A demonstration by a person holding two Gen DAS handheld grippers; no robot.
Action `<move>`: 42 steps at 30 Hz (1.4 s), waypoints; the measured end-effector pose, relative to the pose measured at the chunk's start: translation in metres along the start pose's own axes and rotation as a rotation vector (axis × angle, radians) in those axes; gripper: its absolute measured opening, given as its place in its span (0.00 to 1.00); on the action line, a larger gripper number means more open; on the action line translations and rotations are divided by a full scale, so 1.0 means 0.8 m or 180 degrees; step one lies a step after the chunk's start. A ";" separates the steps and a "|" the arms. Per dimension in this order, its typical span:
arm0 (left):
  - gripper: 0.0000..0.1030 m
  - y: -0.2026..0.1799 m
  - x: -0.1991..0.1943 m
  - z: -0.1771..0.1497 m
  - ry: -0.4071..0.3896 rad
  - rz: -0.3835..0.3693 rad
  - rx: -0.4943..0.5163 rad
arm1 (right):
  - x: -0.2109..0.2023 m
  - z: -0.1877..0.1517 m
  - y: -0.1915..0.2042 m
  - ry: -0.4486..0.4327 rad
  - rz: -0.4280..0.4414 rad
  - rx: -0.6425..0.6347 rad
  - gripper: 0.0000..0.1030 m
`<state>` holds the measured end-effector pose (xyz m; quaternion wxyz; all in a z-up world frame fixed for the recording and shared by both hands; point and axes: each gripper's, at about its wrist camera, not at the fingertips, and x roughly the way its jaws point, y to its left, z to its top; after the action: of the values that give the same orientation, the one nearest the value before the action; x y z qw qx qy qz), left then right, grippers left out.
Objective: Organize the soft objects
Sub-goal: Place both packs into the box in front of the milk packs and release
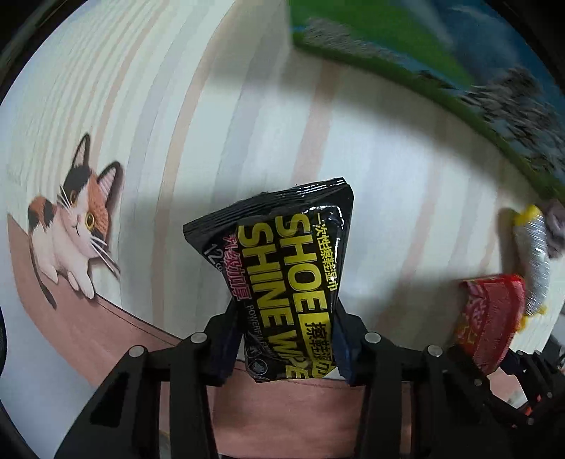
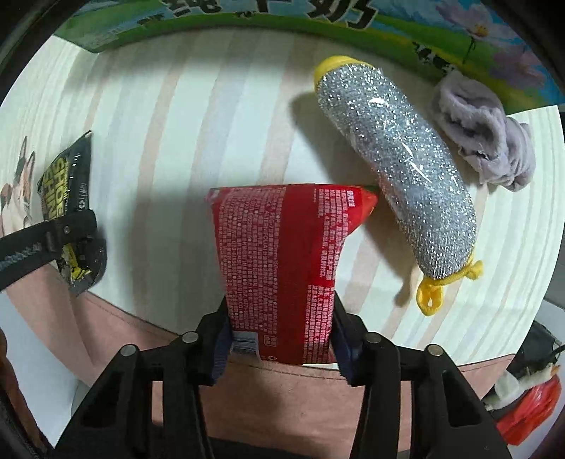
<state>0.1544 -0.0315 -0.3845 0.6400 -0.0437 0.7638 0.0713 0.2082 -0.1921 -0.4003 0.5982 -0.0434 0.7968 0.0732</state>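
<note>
My left gripper (image 1: 282, 339) is shut on a black shoe-shine wipes pack (image 1: 282, 268) and holds it over the striped cloth. The pack also shows in the right wrist view (image 2: 63, 197), at the left, with the left gripper on it. My right gripper (image 2: 279, 332) is shut on a red soft pack (image 2: 282, 261); this pack shows in the left wrist view (image 1: 491, 317) at the right. A silver glitter roll with yellow ends (image 2: 399, 169) lies just right of the red pack. A crumpled lilac cloth (image 2: 491, 137) lies beyond the roll.
A green and blue printed box (image 2: 247, 21) stands along the far side of the striped cloth (image 2: 176, 123). A cat picture (image 1: 70, 226) is on the cloth at the left. A red and white object (image 2: 529, 399) lies off the table edge at the lower right.
</note>
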 end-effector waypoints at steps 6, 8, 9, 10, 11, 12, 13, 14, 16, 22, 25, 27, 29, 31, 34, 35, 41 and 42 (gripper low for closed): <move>0.40 0.000 -0.108 -0.010 -0.0384 -0.0372 0.0282 | -0.085 -0.022 -0.009 -0.0275 0.0499 -0.0074 0.47; 0.40 -0.001 -0.154 -0.007 -0.0574 -0.0478 0.0394 | -0.133 -0.025 -0.020 -0.0473 0.0666 -0.0076 0.47; 0.40 -0.007 -0.179 -0.001 -0.0673 -0.0508 0.0460 | -0.152 -0.024 -0.024 -0.0559 0.0696 -0.0077 0.47; 0.40 -0.018 -0.209 0.011 -0.0758 -0.0539 0.0544 | -0.175 -0.020 -0.032 -0.0671 0.0719 -0.0077 0.47; 0.40 -0.028 -0.225 0.036 -0.0808 -0.0566 0.0592 | -0.197 -0.016 -0.038 -0.0768 0.0734 -0.0081 0.47; 0.40 -0.042 -0.240 0.055 -0.0846 -0.0587 0.0643 | -0.218 -0.011 -0.045 -0.0858 0.0774 -0.0076 0.47; 0.40 -0.053 -0.255 0.075 -0.0876 -0.0593 0.0712 | -0.234 -0.008 -0.053 -0.0932 0.0824 -0.0063 0.47; 0.40 -0.058 -0.260 0.087 -0.0894 -0.0585 0.0758 | -0.251 0.002 -0.056 -0.0987 0.0850 -0.0060 0.47; 0.40 -0.071 -0.272 0.117 -0.0909 -0.0540 0.0827 | -0.278 0.031 -0.065 -0.1082 0.0846 -0.0026 0.47; 0.40 -0.100 -0.238 0.223 -0.0444 -0.0591 0.0878 | -0.282 0.122 -0.064 -0.0924 0.0882 0.0142 0.47; 0.40 -0.116 -0.199 0.261 -0.0139 -0.0628 0.0911 | -0.265 0.161 -0.067 -0.0800 0.0825 0.0211 0.47; 0.40 -0.128 -0.179 0.280 0.0030 -0.0646 0.0943 | -0.249 0.183 -0.069 -0.0702 0.0795 0.0248 0.47; 0.40 -0.139 -0.159 0.294 0.0173 -0.0642 0.0994 | -0.234 0.196 -0.070 -0.0610 0.0764 0.0275 0.47; 0.40 -0.149 -0.140 0.306 0.0324 -0.0648 0.1011 | -0.214 0.212 -0.072 -0.0530 0.0721 0.0309 0.47; 0.42 -0.163 -0.121 0.313 0.0418 -0.0556 0.1082 | -0.190 0.227 -0.076 -0.0420 0.0707 0.0379 0.47; 0.42 -0.167 -0.116 0.315 0.0439 -0.0519 0.1102 | -0.183 0.232 -0.077 -0.0393 0.0692 0.0394 0.47; 0.58 -0.169 -0.109 0.321 0.0513 -0.0501 0.0996 | -0.159 0.247 -0.080 -0.0363 0.0549 0.0430 0.63; 0.66 -0.167 -0.114 0.321 0.0452 -0.0471 0.0967 | -0.161 0.247 -0.080 -0.0380 0.0569 0.0443 0.69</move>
<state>0.4415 -0.1233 -0.3455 0.5872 -0.0076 0.8038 -0.0955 0.4413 -0.2245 -0.3352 0.6372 0.0738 0.7636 0.0732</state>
